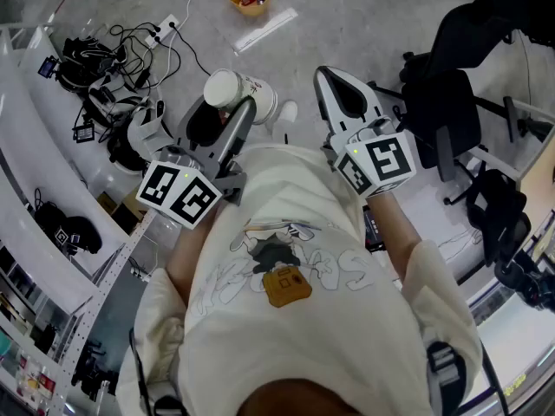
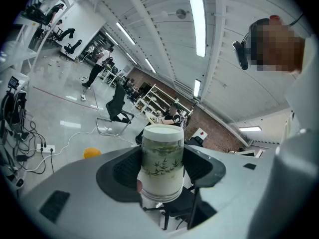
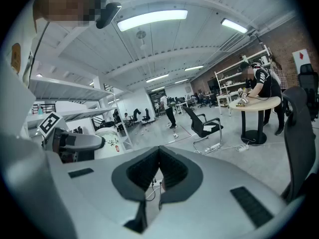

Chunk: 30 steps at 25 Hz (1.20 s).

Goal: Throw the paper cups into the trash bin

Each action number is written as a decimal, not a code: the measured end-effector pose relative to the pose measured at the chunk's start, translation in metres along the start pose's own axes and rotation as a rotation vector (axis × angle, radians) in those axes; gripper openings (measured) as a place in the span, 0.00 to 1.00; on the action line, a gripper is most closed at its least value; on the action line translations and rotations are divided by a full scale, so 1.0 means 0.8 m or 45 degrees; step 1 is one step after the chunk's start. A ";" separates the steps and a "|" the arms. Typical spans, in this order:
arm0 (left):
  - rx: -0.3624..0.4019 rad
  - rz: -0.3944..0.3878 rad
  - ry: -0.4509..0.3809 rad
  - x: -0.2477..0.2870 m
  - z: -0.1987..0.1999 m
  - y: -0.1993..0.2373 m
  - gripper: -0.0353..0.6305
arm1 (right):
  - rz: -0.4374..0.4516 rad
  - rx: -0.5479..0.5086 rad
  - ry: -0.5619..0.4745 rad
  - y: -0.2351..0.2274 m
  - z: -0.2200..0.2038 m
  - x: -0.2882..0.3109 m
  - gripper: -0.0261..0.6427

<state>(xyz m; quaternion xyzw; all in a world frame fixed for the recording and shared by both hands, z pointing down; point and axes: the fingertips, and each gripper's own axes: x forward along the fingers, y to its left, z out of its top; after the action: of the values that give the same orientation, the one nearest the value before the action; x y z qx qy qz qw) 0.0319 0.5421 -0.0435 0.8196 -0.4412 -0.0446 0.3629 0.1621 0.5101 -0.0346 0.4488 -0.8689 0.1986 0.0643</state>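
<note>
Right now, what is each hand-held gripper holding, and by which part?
The left hand-held gripper holds the paper cup by its side walls. The right hand-held gripper is shut, empty.

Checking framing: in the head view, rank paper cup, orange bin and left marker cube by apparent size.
1. Left marker cube, nearest the camera.
2. Paper cup, close second, partly hidden.
3. Orange bin, farthest.

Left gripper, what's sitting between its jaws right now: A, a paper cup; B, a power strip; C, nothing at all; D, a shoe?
A: the left gripper has its jaws clamped on a white paper cup with a green leaf print.
</note>
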 end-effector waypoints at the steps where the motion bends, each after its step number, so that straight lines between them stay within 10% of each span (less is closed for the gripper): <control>1: 0.000 0.003 -0.002 0.000 0.000 0.000 0.46 | 0.002 -0.004 0.002 0.000 0.000 -0.001 0.05; 17: 0.020 0.091 -0.054 0.000 -0.019 -0.020 0.46 | 0.070 -0.008 -0.011 -0.022 -0.009 -0.025 0.05; 30: -0.027 0.104 -0.060 0.080 0.051 0.072 0.46 | 0.051 0.024 0.041 -0.073 0.011 0.091 0.05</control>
<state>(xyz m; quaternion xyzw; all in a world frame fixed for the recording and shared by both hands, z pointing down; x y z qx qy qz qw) 0.0147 0.4512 -0.0211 0.7956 -0.4822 -0.0537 0.3627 0.1669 0.4211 -0.0045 0.4286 -0.8747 0.2151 0.0701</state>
